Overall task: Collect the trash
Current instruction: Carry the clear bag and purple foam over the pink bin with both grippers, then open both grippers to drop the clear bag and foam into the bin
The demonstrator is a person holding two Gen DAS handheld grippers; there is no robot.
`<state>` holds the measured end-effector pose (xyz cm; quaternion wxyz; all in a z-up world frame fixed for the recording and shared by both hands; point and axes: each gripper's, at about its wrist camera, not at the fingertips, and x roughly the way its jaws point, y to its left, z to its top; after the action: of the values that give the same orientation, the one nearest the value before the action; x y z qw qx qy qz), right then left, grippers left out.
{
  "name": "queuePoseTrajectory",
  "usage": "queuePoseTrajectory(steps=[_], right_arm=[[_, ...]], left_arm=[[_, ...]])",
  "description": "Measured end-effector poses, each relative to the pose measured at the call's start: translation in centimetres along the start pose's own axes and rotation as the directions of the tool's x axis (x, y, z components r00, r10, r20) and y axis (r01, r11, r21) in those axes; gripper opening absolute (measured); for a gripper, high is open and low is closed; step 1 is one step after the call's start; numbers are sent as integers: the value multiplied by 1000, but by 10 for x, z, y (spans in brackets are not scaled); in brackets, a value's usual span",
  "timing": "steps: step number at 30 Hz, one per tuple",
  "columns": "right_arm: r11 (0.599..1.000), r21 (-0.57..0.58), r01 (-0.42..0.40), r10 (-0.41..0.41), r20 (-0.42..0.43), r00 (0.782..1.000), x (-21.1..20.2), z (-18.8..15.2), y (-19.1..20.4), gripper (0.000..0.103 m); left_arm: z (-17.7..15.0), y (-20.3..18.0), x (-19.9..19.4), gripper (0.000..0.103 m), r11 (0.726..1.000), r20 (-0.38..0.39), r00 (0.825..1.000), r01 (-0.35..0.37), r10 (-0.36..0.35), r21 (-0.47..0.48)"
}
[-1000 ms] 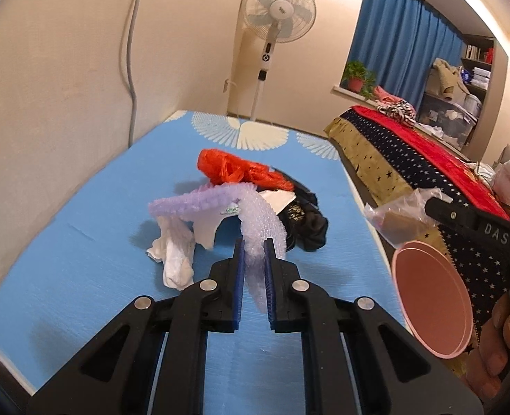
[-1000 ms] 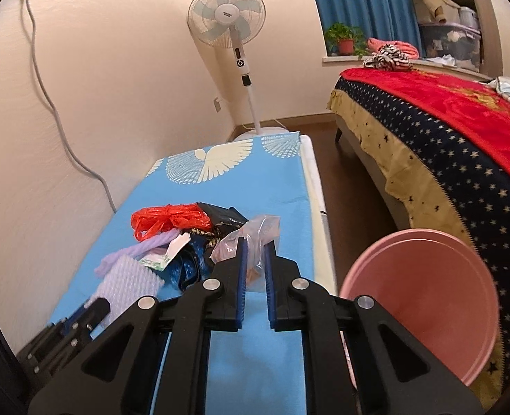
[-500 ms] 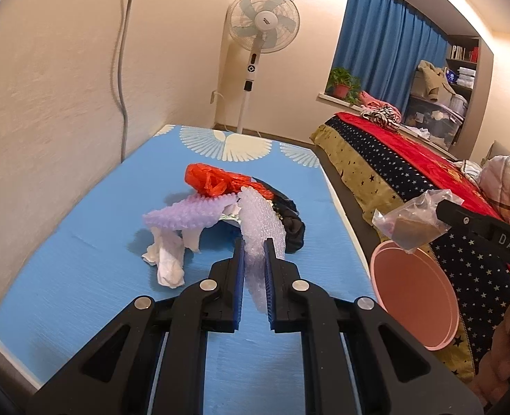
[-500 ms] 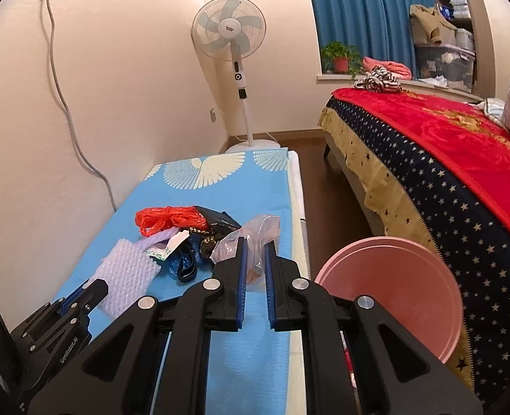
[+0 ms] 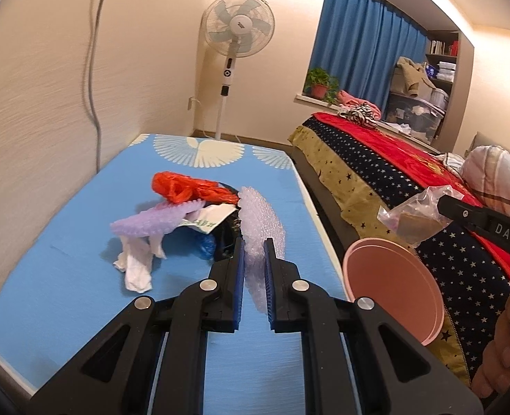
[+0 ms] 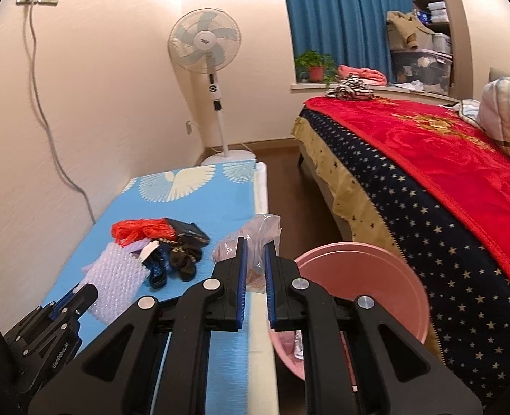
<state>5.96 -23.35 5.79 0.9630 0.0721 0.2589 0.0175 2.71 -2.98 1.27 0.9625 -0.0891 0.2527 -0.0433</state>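
Blue bedding printed with white fan shapes covers the low mattress [image 5: 82, 276] along the wall, and a pile of trash lies on it: an orange-red plastic bag [image 5: 182, 186], a lilac foam net [image 5: 148, 223], crumpled white tissue [image 5: 135, 266], a printed white wrapper [image 5: 208, 218], and dark bags [image 6: 184, 247] at the far side of the heap.

Over the near part of the mattress the left gripper [image 5: 254, 259] is clamped on a sheet of bubble wrap [image 5: 260, 221], which stands up between its blue pads and arches toward the pile. From the right wrist view the same sheet [image 6: 115, 280] hangs just off the mattress surface.

To the right, the right gripper [image 6: 254, 259] pinches a clear plastic bag [image 6: 255, 233] with something brownish inside. Seen from the left wrist view, that bag [image 5: 412, 212] is held in the air above the near rim of the pink basin [image 5: 393, 283], which sits on the floor between the mattress and the bed with the red, star-edged blanket [image 6: 445, 159]. Some scraps lie in the basin's bottom, though I cannot make out what they are.

A white pedestal fan [image 5: 236, 34] stands at the far end of the mattress, blue curtains [image 6: 341, 14] behind.
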Motion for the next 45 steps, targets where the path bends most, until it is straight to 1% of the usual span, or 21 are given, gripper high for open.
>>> queuePoseTrajectory(steps=[10, 19, 23, 30, 34, 40, 45], right_arm=[[996, 39, 86, -86, 7, 996, -2, 2, -33, 10], [983, 90, 162, -164, 6, 987, -2, 1, -64, 10], [976, 98, 194, -195, 7, 981, -2, 1, -74, 10], [955, 94, 283, -283, -14, 959, 0, -1, -90, 10], [945, 110, 308, -308, -22, 951, 1, 0, -100, 10], [940, 113, 322, -320, -42, 947, 7, -1, -108, 10], [935, 118, 335, -330, -57, 942, 12, -2, -114, 10]], left_arm=[[1, -29, 12, 11, 997, -1, 998, 66, -66, 37], [-3, -58, 24, 11, 988, -16, 991, 132, -131, 76], [-5, -72, 33, 11, 983, -35, 986, 165, -162, 86], [-12, -95, 51, 11, 974, -76, 977, 205, -198, 100], [-15, -107, 59, 11, 968, -94, 972, 224, -214, 116], [-23, -122, 73, 11, 959, -140, 962, 254, -236, 126], [-27, -131, 79, 11, 953, -156, 955, 272, -251, 134]])
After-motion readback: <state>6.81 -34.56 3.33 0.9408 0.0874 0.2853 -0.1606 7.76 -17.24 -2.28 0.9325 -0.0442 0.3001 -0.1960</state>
